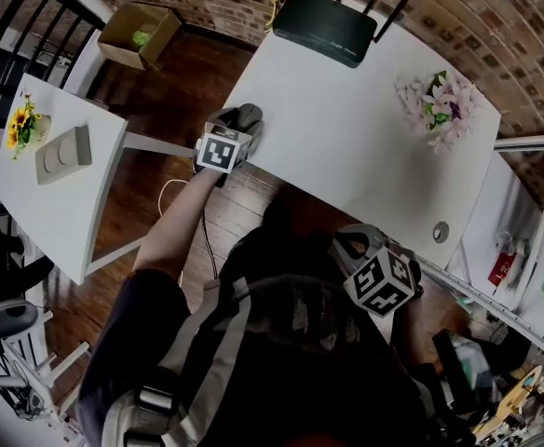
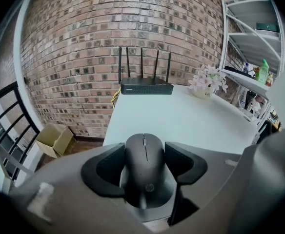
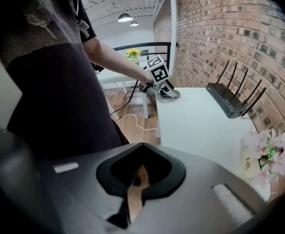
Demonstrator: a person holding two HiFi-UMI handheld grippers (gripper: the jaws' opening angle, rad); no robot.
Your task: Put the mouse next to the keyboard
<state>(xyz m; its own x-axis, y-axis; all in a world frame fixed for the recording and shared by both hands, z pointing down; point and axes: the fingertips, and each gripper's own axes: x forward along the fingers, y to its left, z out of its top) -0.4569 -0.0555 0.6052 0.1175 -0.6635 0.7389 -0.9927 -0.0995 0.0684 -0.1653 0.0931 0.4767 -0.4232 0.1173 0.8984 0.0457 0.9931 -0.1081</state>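
Note:
A black mouse [image 2: 143,167] sits between the two dark pads of my left gripper [image 2: 143,157], which is shut on it. In the head view the left gripper [image 1: 242,119] hovers at the near left corner of the white table [image 1: 346,156]. The right gripper view shows it there too, at the table's corner [image 3: 165,90]. My right gripper [image 3: 141,147] is shut with nothing in it, held low beside the person's body [image 1: 356,245], off the table's near edge. No keyboard shows in any view.
A black router with several antennas [image 1: 325,26] stands at the table's far edge by the brick wall. A pot of pink flowers [image 1: 437,108] sits at the right. A small white side table [image 1: 58,203], a cardboard box [image 1: 140,33] and metal shelving [image 1: 533,250] surround the table.

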